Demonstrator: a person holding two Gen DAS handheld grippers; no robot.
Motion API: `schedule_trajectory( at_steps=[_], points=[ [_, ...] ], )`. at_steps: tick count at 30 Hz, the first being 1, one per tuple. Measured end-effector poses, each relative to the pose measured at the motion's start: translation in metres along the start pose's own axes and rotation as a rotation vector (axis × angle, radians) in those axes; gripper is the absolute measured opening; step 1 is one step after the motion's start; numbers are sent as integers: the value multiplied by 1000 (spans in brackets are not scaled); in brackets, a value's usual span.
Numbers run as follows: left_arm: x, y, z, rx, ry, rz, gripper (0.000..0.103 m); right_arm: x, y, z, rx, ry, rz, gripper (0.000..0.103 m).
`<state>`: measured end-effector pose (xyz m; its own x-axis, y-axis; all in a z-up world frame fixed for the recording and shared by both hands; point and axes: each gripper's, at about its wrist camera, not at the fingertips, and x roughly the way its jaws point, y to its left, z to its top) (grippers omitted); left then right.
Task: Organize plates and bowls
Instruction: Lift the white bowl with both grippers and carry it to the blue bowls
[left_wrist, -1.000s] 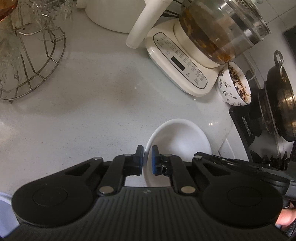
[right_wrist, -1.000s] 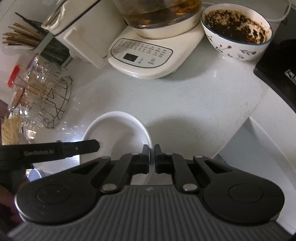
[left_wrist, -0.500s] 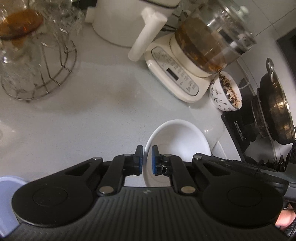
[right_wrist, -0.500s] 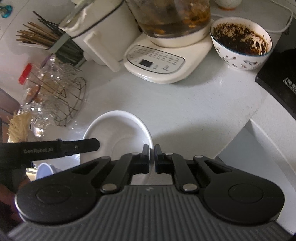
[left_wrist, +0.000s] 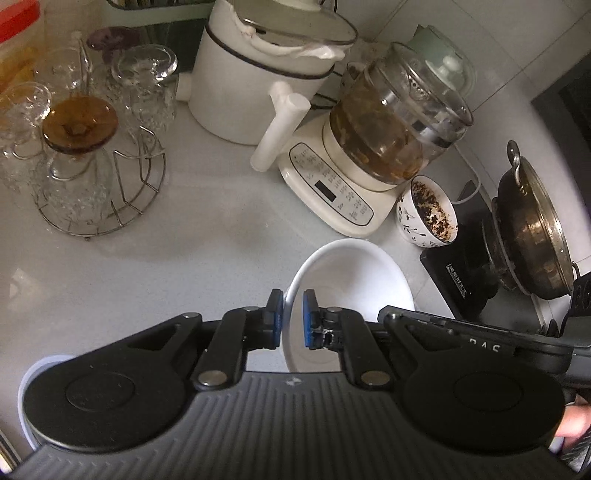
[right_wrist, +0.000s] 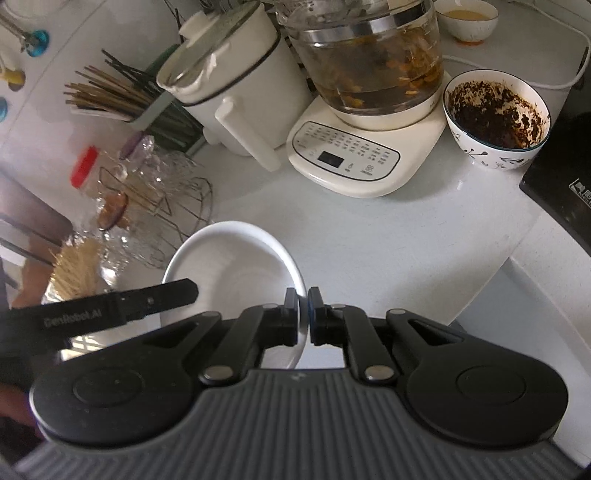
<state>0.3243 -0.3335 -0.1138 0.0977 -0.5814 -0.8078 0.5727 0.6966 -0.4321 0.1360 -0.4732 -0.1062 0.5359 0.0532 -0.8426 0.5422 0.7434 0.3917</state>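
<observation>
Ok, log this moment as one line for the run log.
phase: carry | left tool: shut on white bowl rim | right tool: shut on opposite rim | bowl: over countertop, contact unclear

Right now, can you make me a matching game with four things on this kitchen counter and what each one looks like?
Things:
1. white plate
2. patterned bowl
3. glass kettle
4. wire rack

Looks:
A. holds upside-down glasses
B. crusted inside with dark crumbs
C. pinched at the rim by both grippers
D. full of brownish liquid

Pairs: 1-C, 2-B, 3-D, 4-A
</observation>
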Motion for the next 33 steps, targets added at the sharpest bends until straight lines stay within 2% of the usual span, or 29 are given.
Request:
schedule_trajectory(
  at_steps=[16,33],
  points=[
    [-38,13,-15,-20,-71,-7,12,-20,32,-8,-99,-38,21,8],
    [-101,56,-30,-107,-190,71,12,-18,95,-8,-244,-51,132,8]
  ],
)
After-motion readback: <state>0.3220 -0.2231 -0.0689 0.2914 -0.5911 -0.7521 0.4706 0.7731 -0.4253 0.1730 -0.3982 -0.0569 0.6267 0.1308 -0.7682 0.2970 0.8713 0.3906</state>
